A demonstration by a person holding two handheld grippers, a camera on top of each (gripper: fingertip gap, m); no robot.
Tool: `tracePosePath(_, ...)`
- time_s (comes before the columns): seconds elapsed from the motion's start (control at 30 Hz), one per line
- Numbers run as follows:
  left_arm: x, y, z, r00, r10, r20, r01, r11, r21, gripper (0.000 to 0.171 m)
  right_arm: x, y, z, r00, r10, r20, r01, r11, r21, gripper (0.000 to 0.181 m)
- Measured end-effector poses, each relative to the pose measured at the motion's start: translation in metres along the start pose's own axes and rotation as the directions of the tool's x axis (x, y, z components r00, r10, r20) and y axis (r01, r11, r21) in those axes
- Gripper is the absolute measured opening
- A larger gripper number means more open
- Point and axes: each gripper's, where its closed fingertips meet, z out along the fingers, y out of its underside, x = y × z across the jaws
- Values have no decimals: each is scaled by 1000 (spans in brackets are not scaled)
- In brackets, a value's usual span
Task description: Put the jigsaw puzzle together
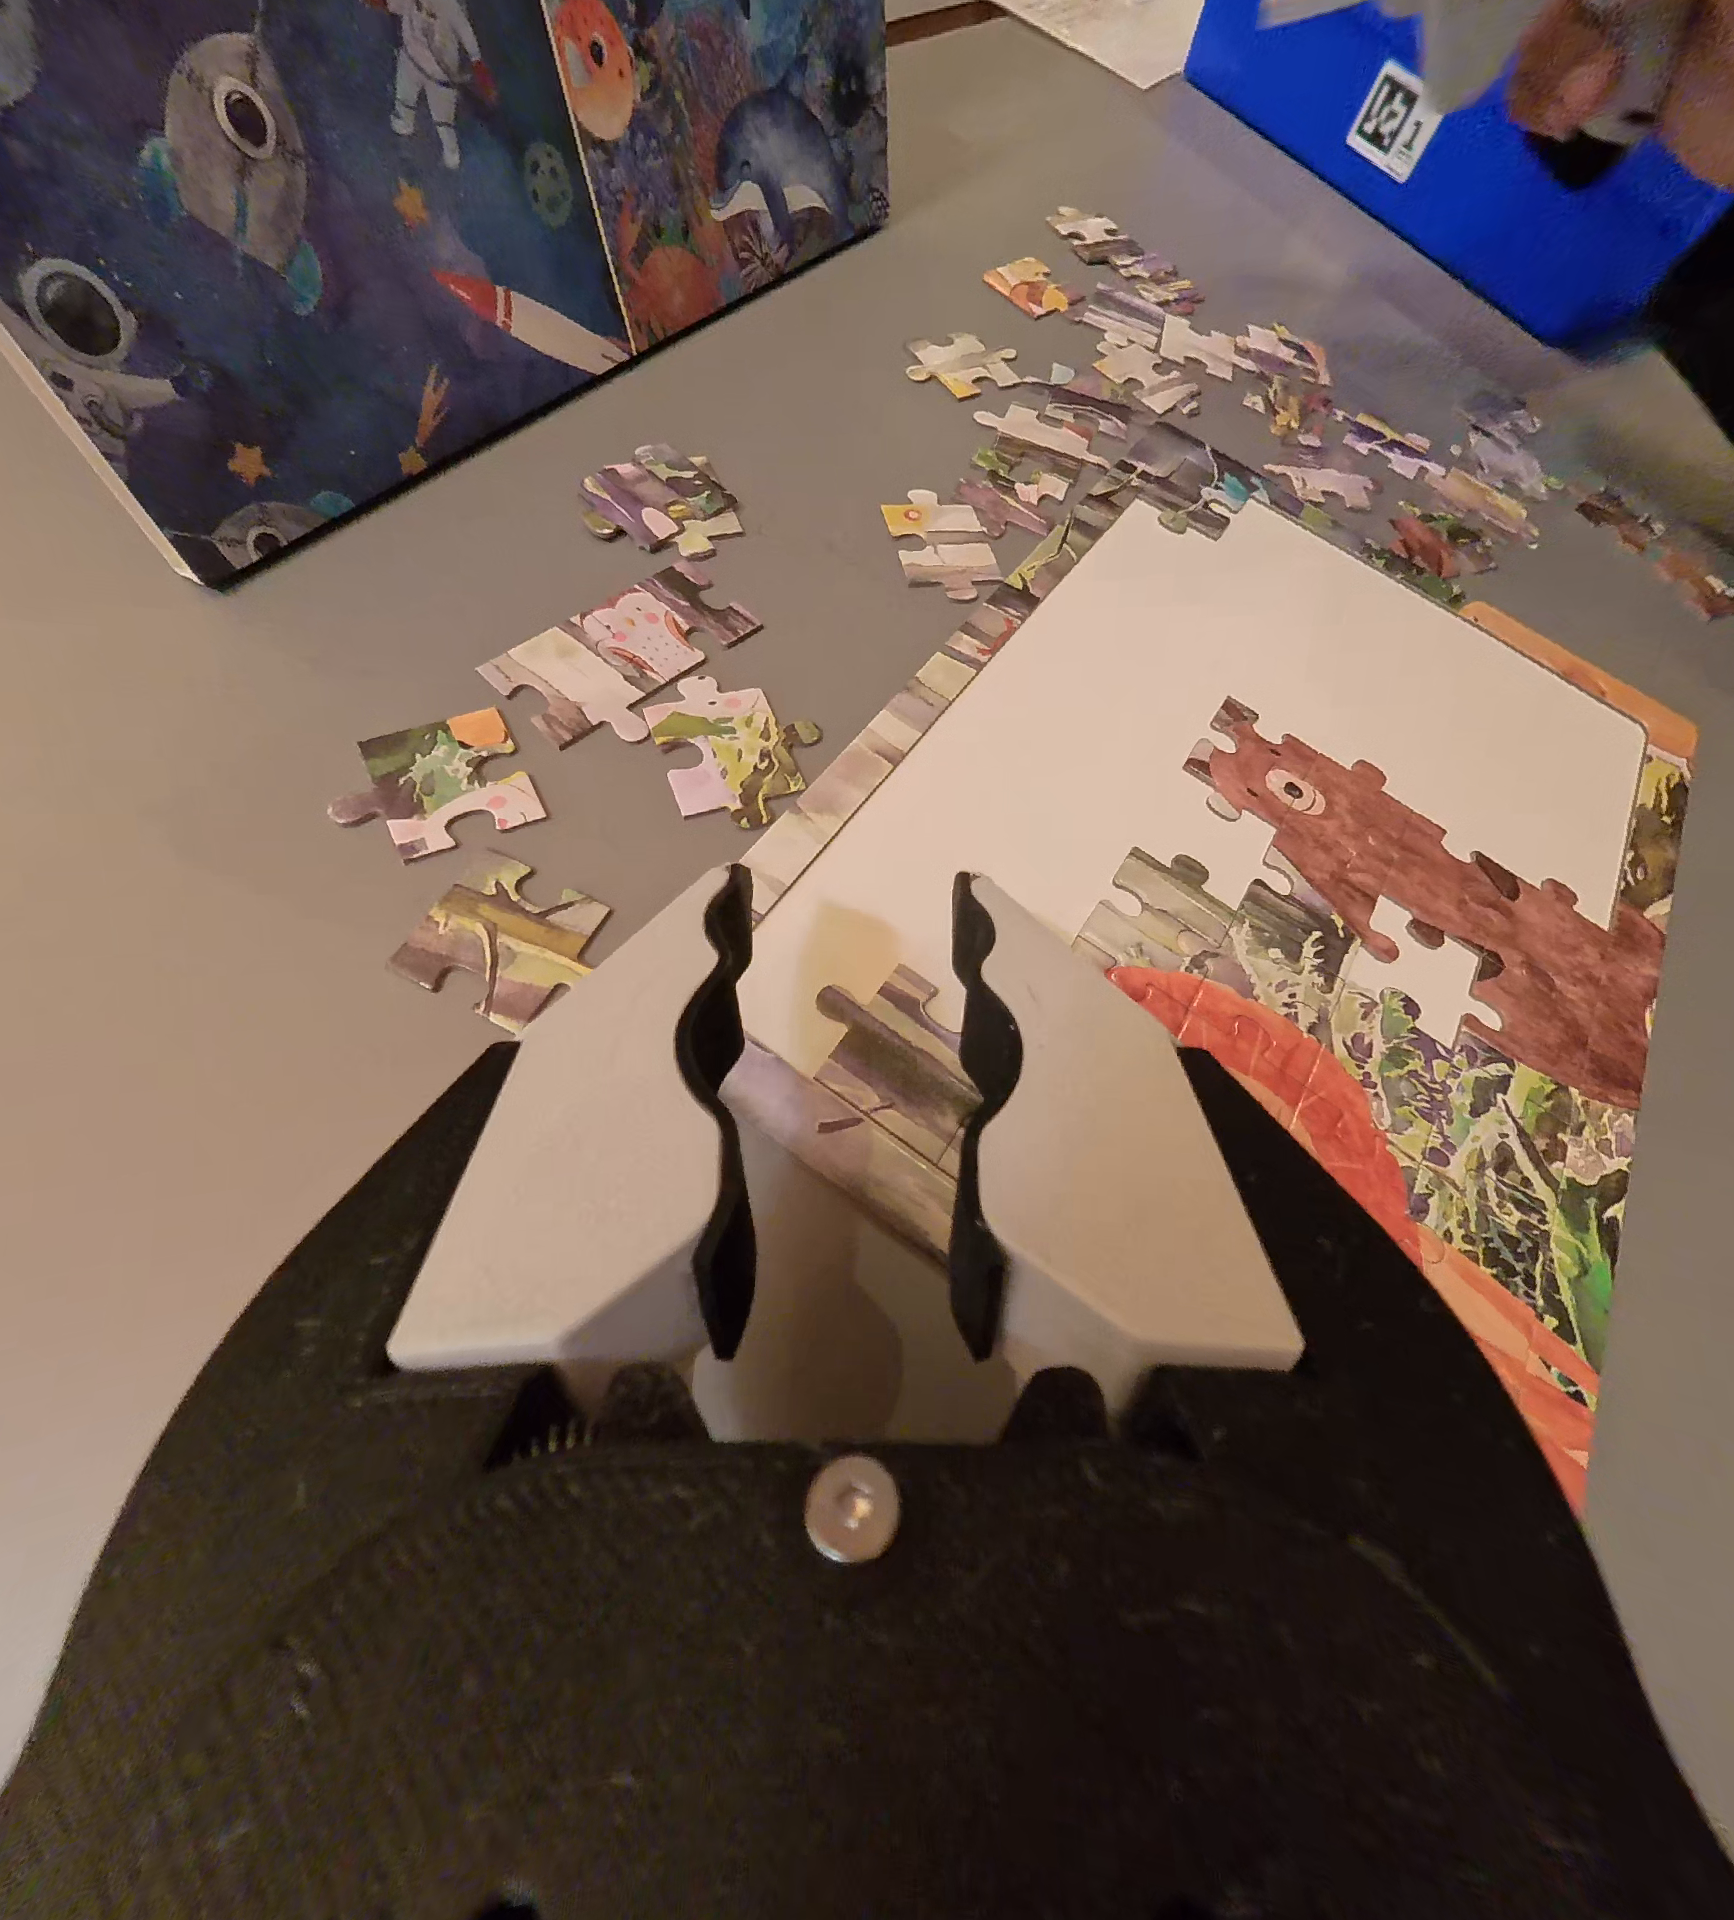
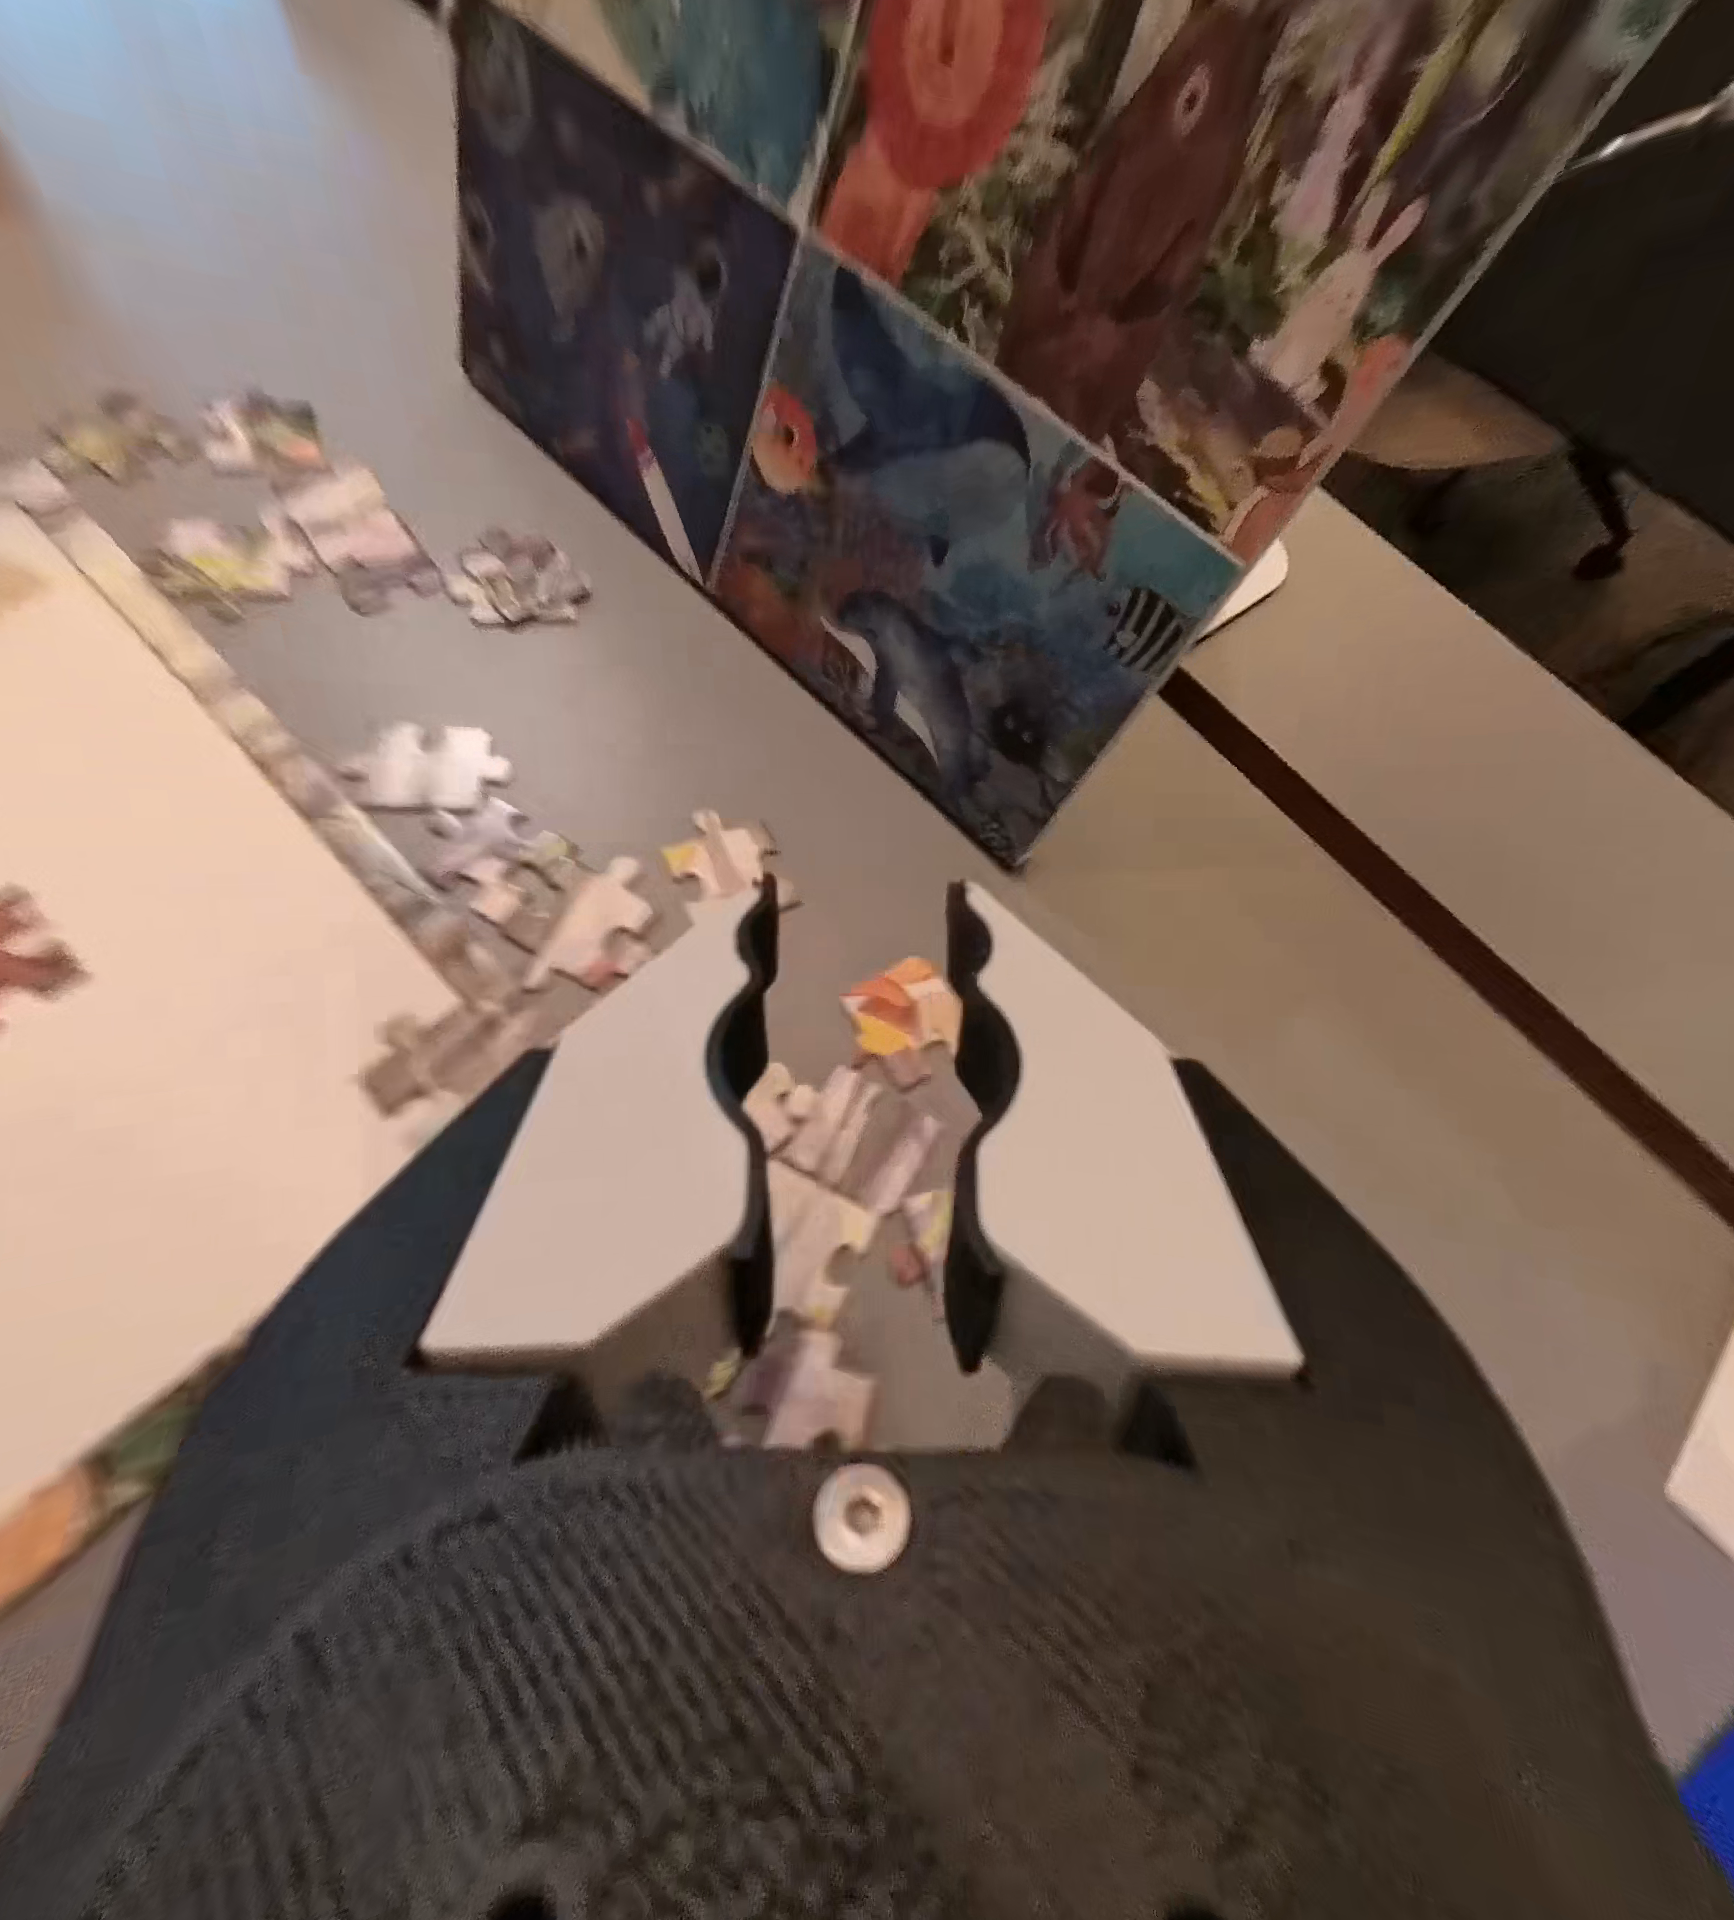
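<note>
- The puzzle tray (image 1: 1195, 665) lies flat on the grey worktop (image 1: 167, 935) and serves as the landmark; much of its white inside is bare.
- Inside the tray, a brown bear section (image 1: 1403, 862) is joined up toward the far right side, with an orange and green patch (image 1: 1382, 1122) filling the near right corner.
- The left gripper (image 1: 850, 883) hangs over the tray's near left corner. Its fingers (image 1: 977, 997) stand a moderate way apart and grip nothing; through the gap show the tray's grey border and one grey piece (image 1: 894, 1039) already seated there. Whether the tips touch the tray cannot be told.
- Loose pieces (image 1: 634, 686) lie on the worktop just left of the tray, and a thicker scatter of pieces (image 1: 1185, 384) spreads beyond its far edge.
- A picture box (image 1: 250, 229) with space and sea scenes stands upright well beyond the tray's left side.
- A blue bin (image 1: 1465, 177) sits past the tray's far right corner, with a blurred hand (image 1: 1663, 73) over it.
- The right gripper (image 2: 861, 899) is held above the scatter of pieces beyond the tray's far edge. Its fingers (image 2: 759, 987) are parted with nothing between them; an orange-yellow piece (image 2: 894, 1013) and pale grey pieces (image 2: 842, 1153) lie on the worktop below the gap. This view is motion-blurred.
</note>
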Motion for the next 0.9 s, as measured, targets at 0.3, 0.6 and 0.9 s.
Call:
tracePosePath(0.3,6,3,2,995,97,39,-96,995,-26,37,16,59,60,986,105,130,-82,982,-172,53)
tracePosePath(0.6,6,5,4,994,103,42,-101,994,-45,37,8,73,62,985,93,143,-57,969,-240,36)
tracePosePath(0.9,6,0,-1,992,108,58,-108,994,-2,35,-2,51,51,985,77,152,-53,987,-150,21)
